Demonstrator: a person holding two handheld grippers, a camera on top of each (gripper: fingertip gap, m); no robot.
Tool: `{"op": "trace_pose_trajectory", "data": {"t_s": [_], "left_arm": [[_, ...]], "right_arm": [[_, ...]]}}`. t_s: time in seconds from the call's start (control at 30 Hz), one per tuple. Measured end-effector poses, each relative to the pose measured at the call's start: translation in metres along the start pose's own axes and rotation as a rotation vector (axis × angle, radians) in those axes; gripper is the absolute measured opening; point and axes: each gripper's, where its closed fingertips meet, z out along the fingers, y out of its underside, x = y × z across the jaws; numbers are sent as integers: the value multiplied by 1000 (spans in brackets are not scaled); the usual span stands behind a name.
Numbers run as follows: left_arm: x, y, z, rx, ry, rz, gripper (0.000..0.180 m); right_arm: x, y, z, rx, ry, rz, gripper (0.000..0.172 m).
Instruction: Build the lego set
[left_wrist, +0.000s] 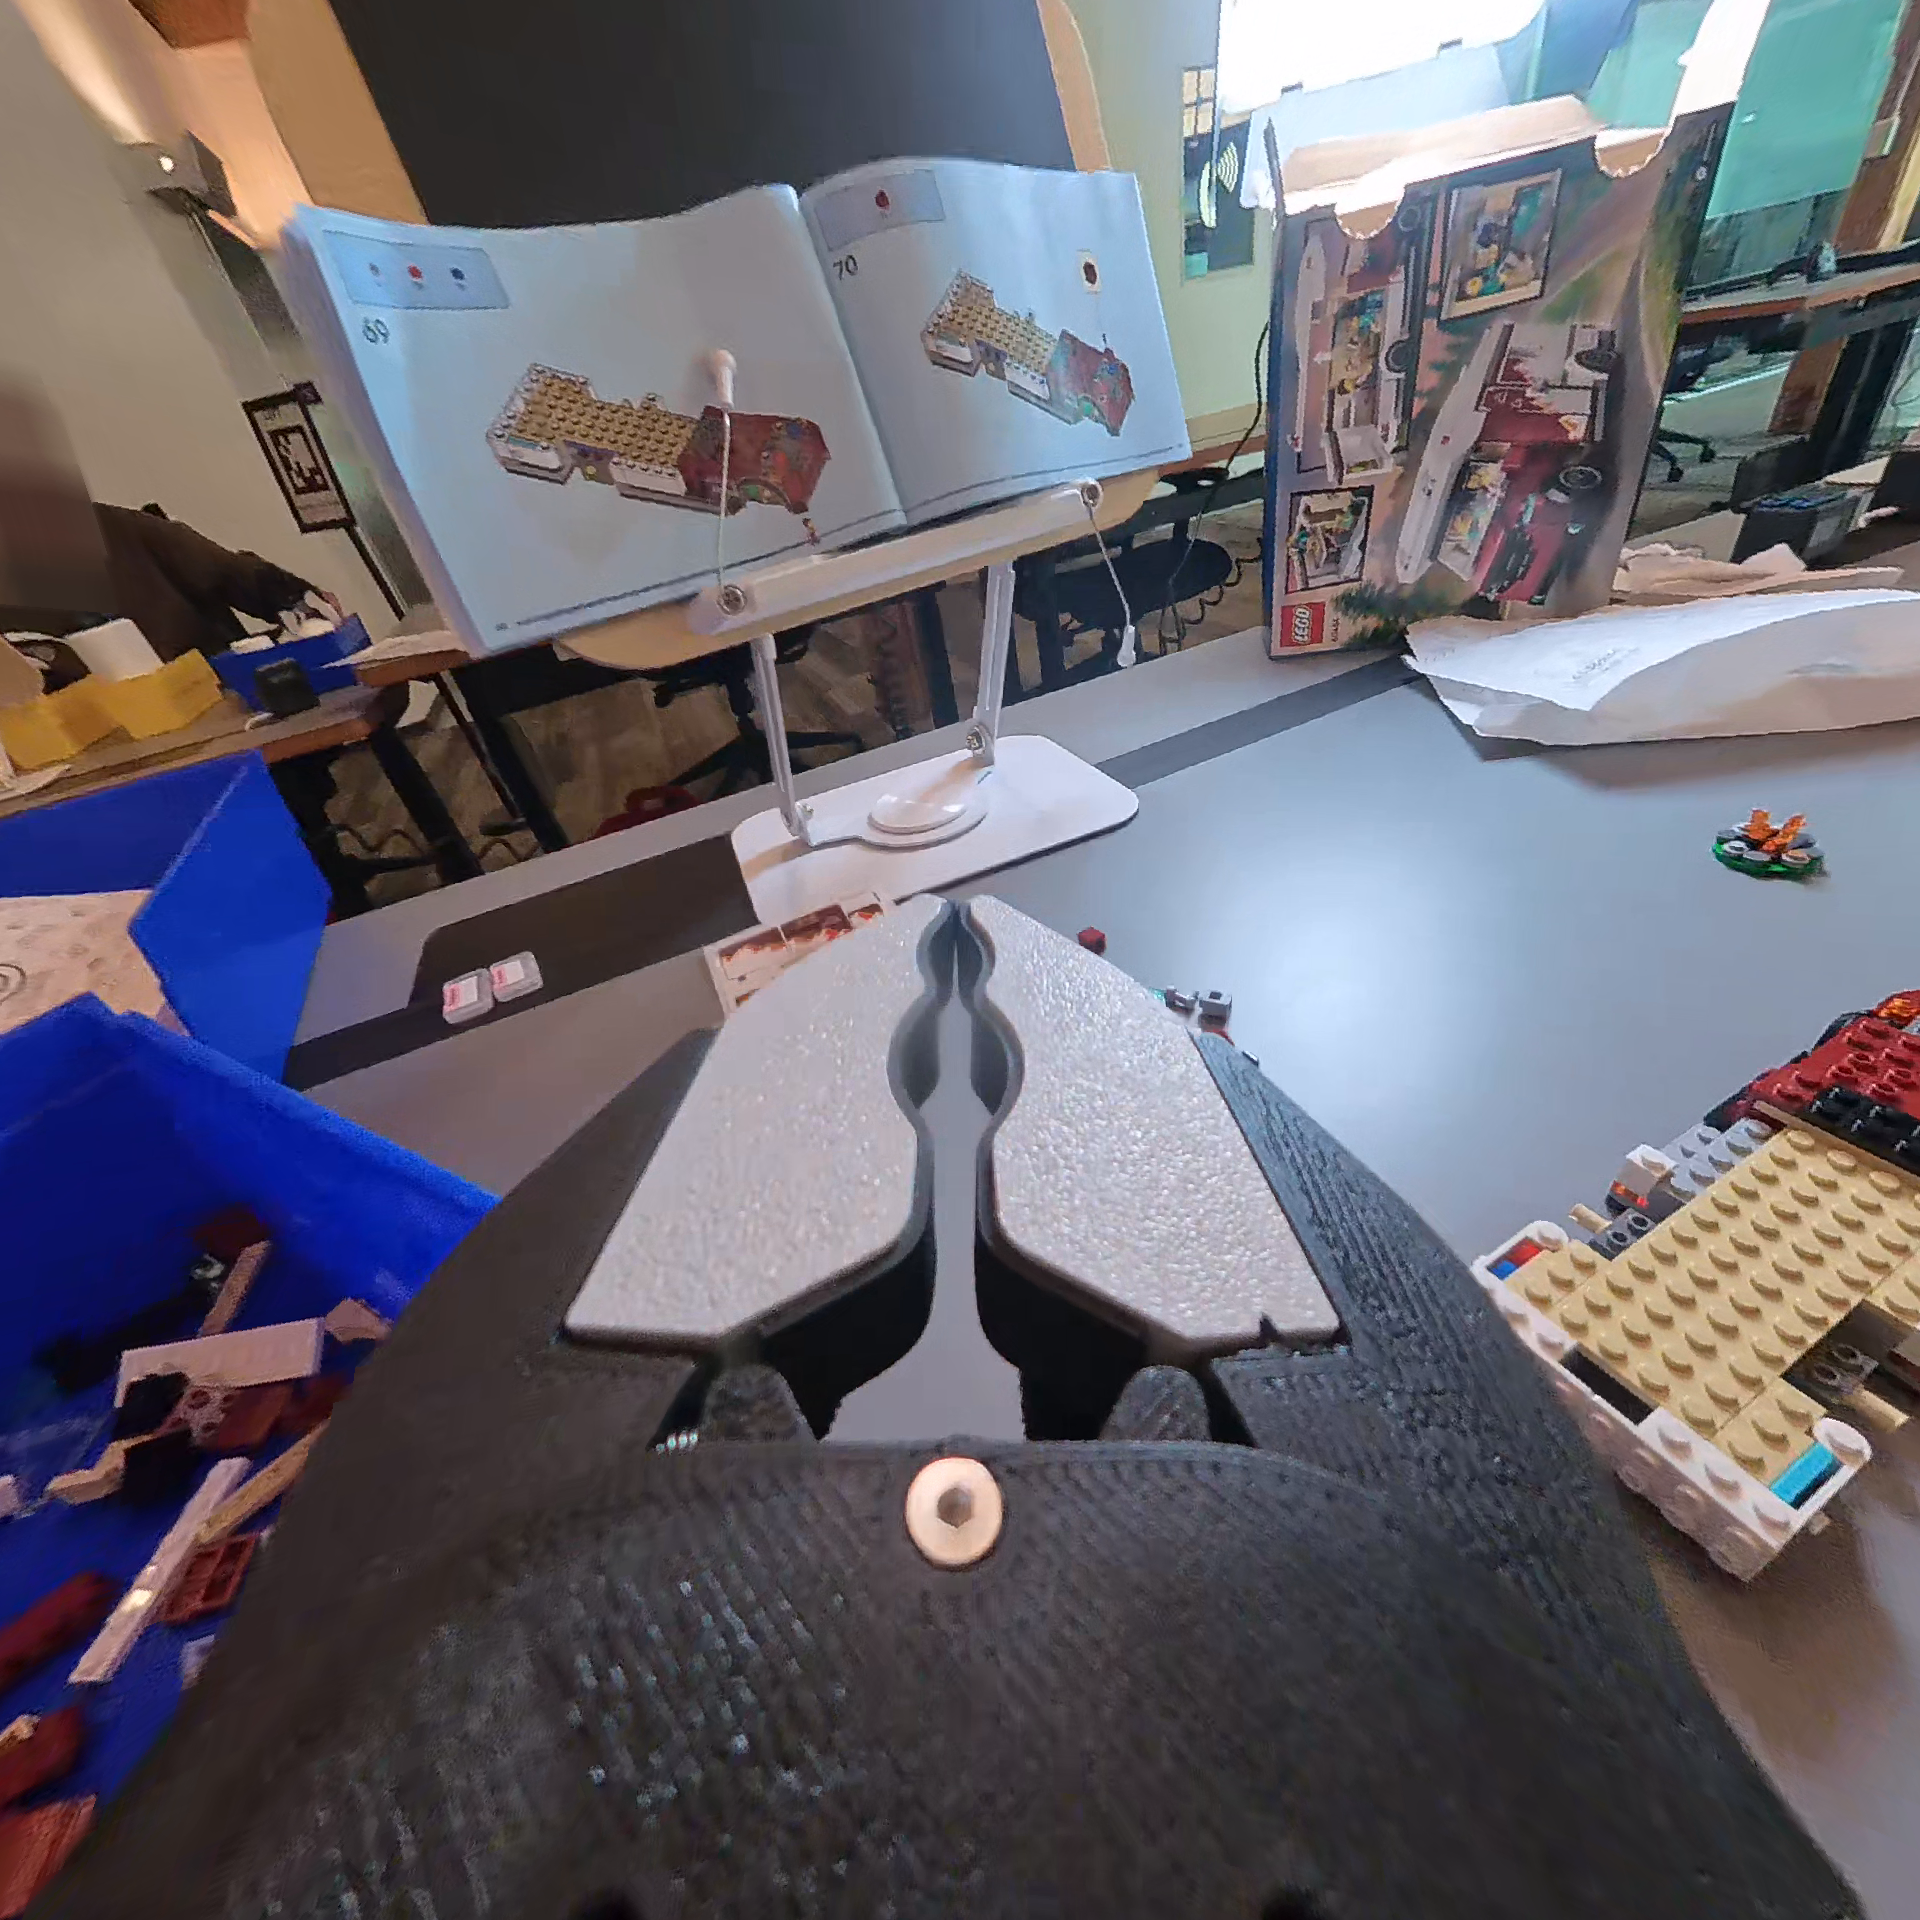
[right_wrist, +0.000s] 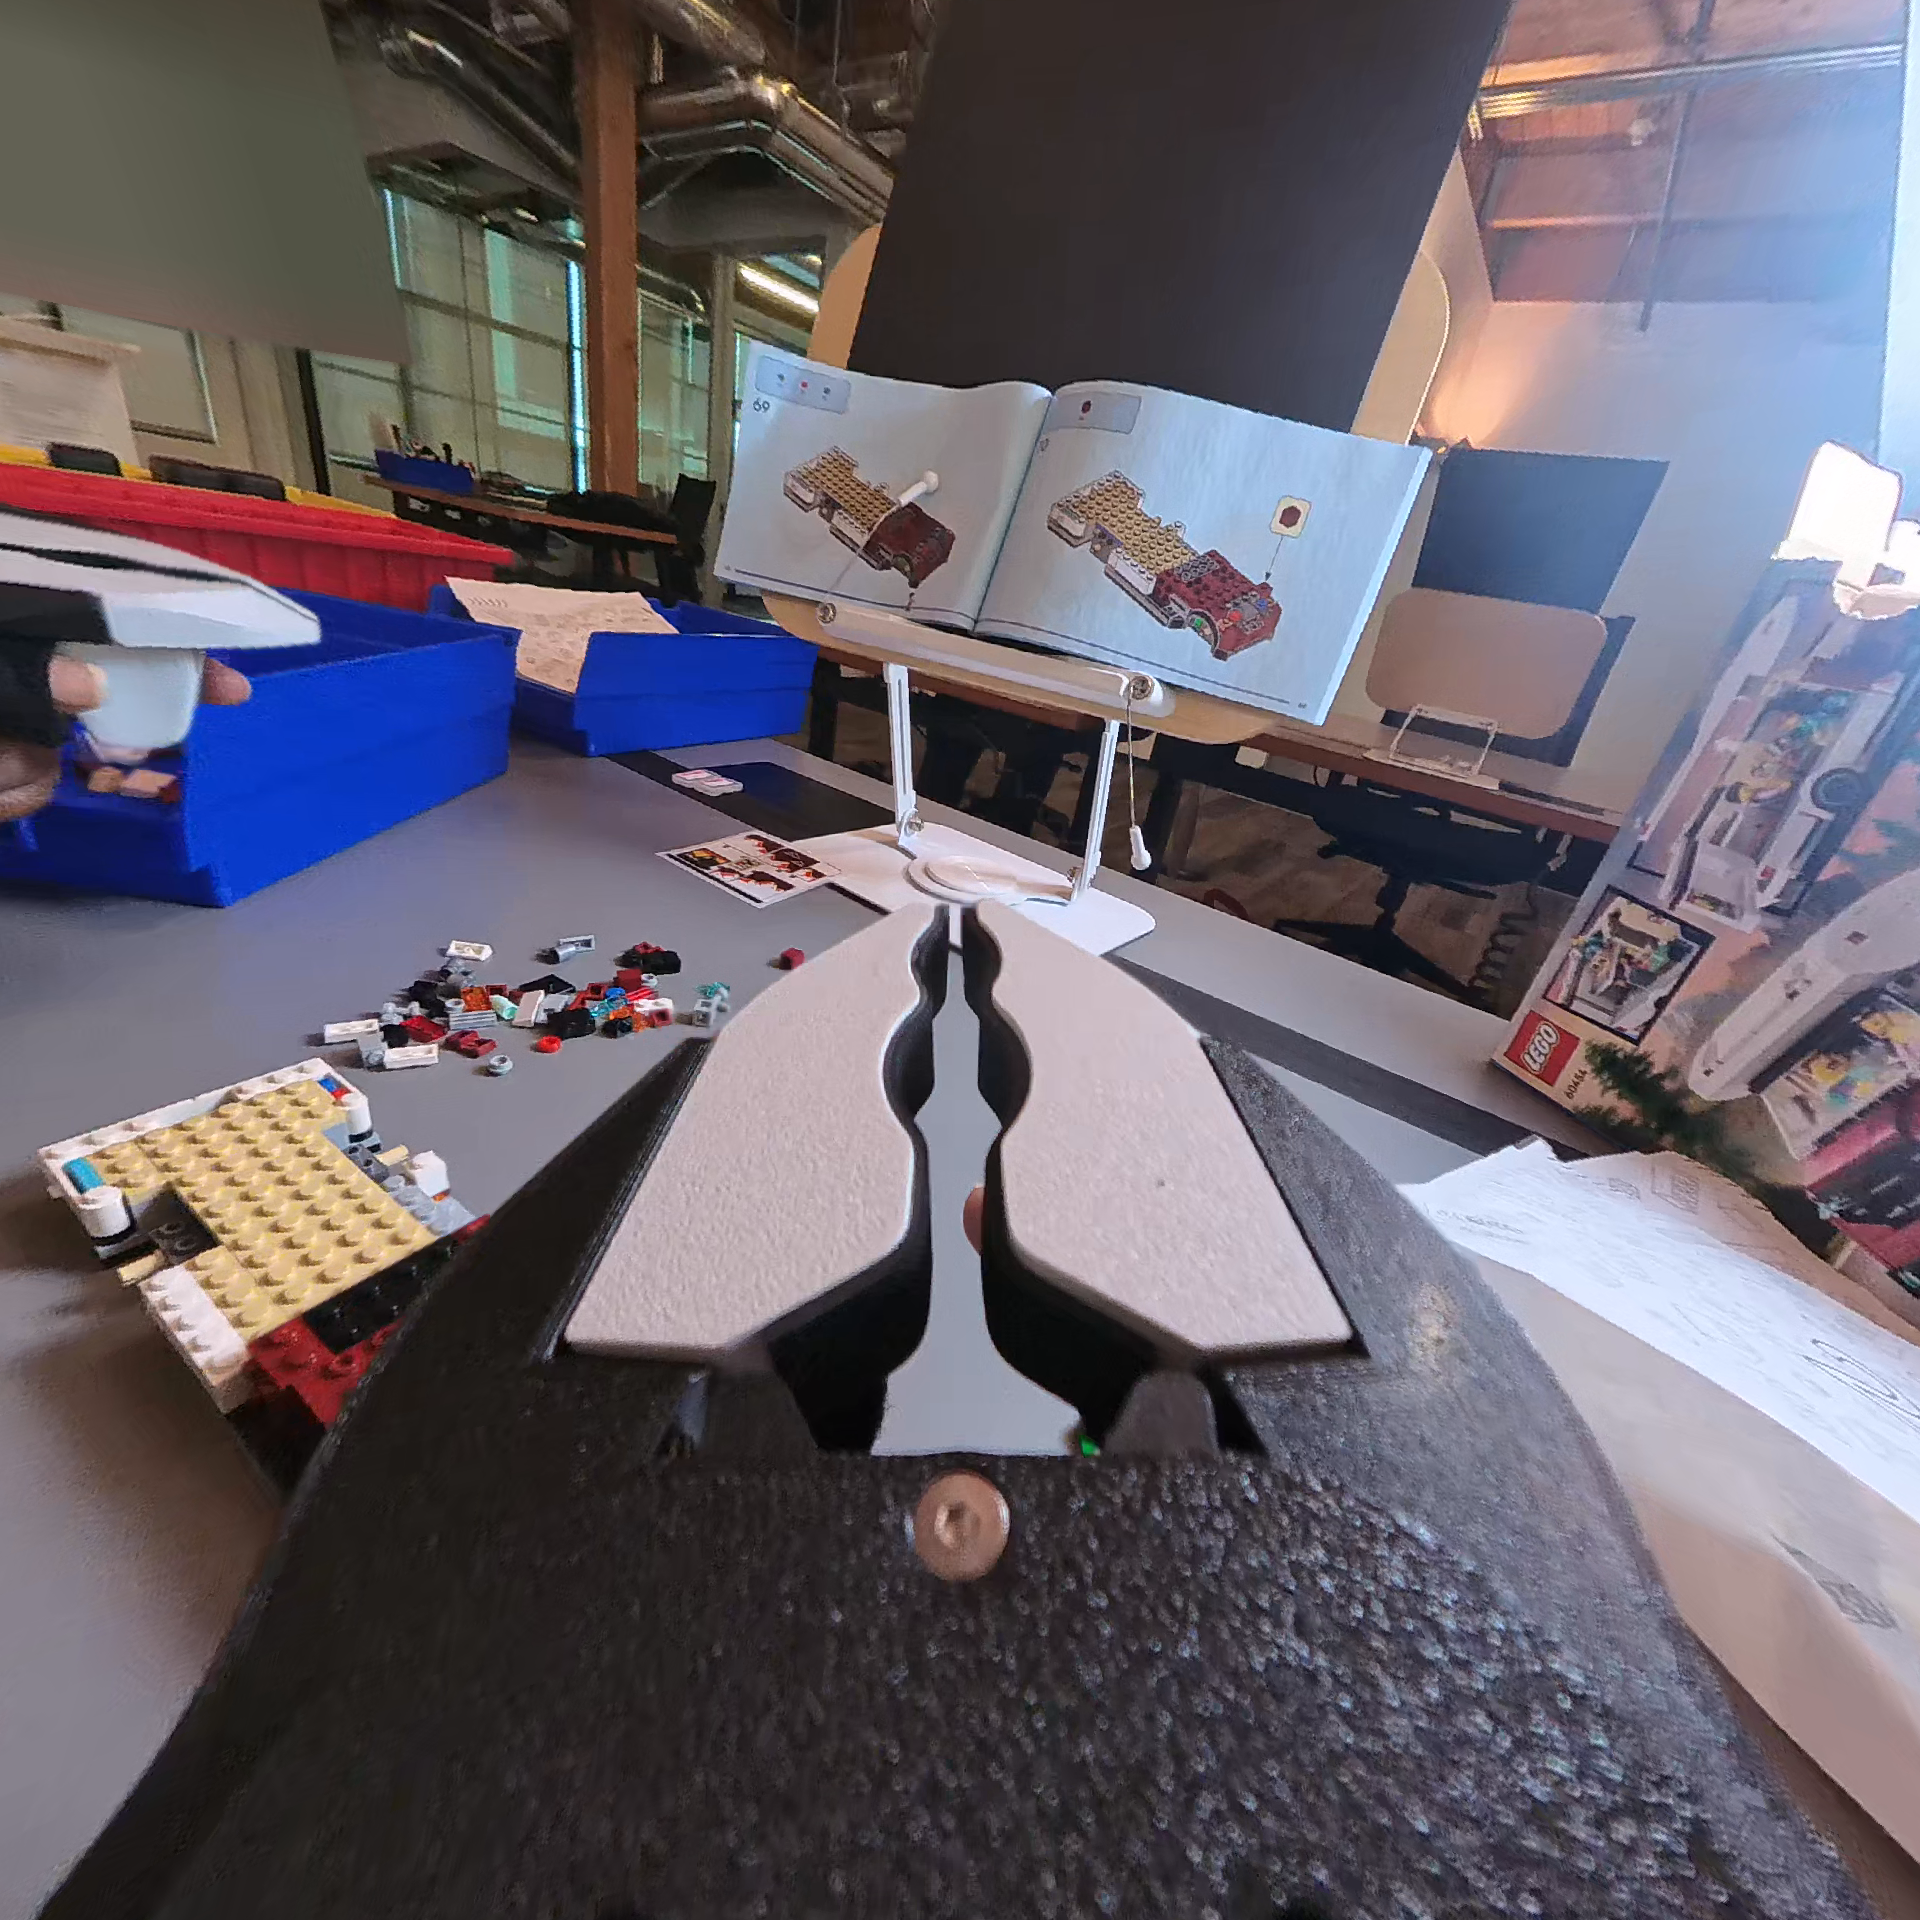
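Grey worktop (right_wrist: 312, 914) spreads out under both my grippers, and neither one has anything in it. My left gripper (left_wrist: 956, 914) is clenched, tips meeting with nothing between them, held up over the worktop. Blue bin (left_wrist: 156, 1247) of loose bricks sits just to its left and below. The half-built brick model (left_wrist: 1683, 1278), tan plates on top with dark red at one end, lies to its right. Straight ahead of the tips is the white book stand (left_wrist: 935, 810), and a sticker sheet (left_wrist: 790, 945) peeks out just beside the left finger.

My right gripper (right_wrist: 954, 920) is all but closed, only a thin slit showing at the tips, nothing between them. From here the scatter of small loose bricks (right_wrist: 520, 1003) lies ahead and to the left, near but apart from the tips. One lone dark red stud (right_wrist: 792, 957) sits closest, just off the left finger. The model (right_wrist: 249, 1195) is lower left, its long axis running from the white-walled tan end toward the red end nearer me.

The open instruction booklet (right_wrist: 1039, 540) stands on the stand beyond both grippers. Between the two, my right gripper is the nearer to the loose pile; my left is the nearer to the bin.
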Motion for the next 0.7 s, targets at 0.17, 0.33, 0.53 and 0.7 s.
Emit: {"op": "trace_pose_trajectory", "data": {"t_s": [0.17, 0.33, 0.53, 0.7], "left_arm": [[-9, 0, -1, 19, -10, 45, 0], [-2, 17, 6, -27, 32, 79, 0], [5, 28, 9, -75, 87, 99, 0], [46, 47, 9, -171, 283, 176, 0]], "right_arm": [[6, 11, 4, -30, 21, 11, 2], [10, 19, 7, -53, 32, 38, 3], [9, 20, 7, -60, 26, 47, 3], [5, 17, 7, -54, 6, 46, 3]]}}
